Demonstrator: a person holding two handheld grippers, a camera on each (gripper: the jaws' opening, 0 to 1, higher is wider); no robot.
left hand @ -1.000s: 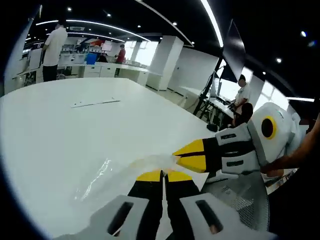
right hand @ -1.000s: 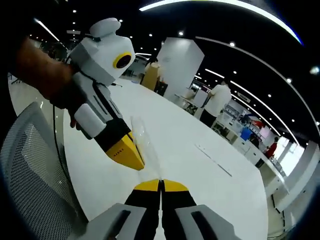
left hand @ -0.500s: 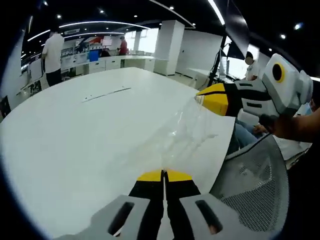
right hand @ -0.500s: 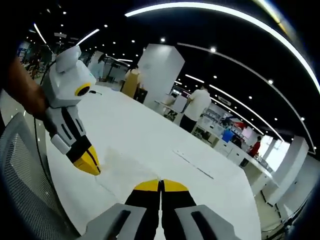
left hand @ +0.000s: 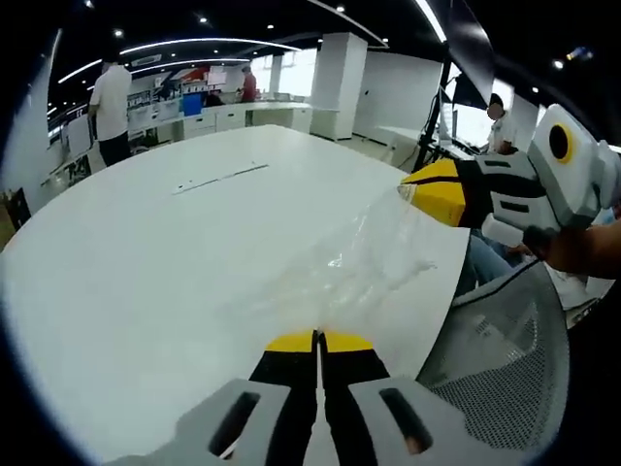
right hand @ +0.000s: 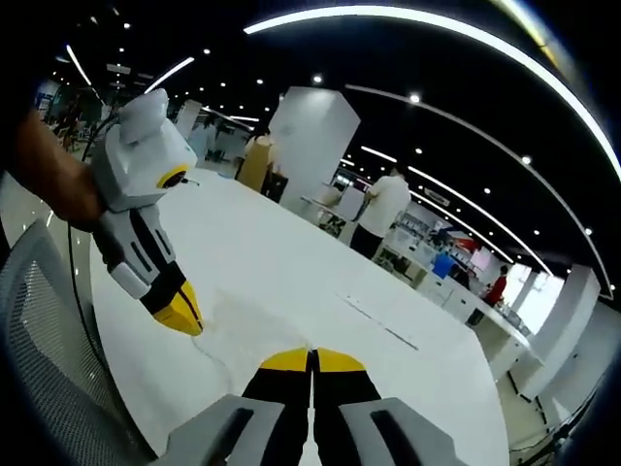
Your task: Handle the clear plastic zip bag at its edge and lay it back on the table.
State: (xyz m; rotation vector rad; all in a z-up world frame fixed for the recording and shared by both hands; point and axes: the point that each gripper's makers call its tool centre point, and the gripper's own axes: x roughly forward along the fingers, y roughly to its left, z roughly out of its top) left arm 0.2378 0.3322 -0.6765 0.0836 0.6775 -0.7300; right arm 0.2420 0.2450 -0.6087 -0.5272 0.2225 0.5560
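1. The bag (left hand: 364,257) is stretched over the white table (left hand: 146,262) between the two grippers, a clear, wrinkled sheet with bright glints. In the left gripper view it runs from just ahead of that view's own fingertips up and right to the other gripper's tip. In the right gripper view the bag (right hand: 243,325) is a faint film between the own tips and the other gripper's tip to the left.
2. The left gripper (left hand: 317,339) has its yellow-tipped fingers pressed together with no gap, and the bag's near edge meets them at the tips, so it is clamped on that edge.
3. The right gripper (left hand: 415,189) comes in from the right of the left gripper view, its yellow tips closed on the bag's far edge. A hand (left hand: 582,248) holds its white body.
4. In the right gripper view the right gripper (right hand: 311,359) shows its fingers together along one seam, with the bag's edge at the tips. The left gripper (right hand: 189,322) points down to the table at the left, tips shut at the bag's other edge.
5. Beyond the fingers, a thin strip (left hand: 221,177) lies far up the table. A mesh chair back (left hand: 505,359) stands right of the left gripper's fingers, off the table edge.
6. Further back are white pillars (right hand: 310,146), ceiling light strips and several standing people (right hand: 380,214).
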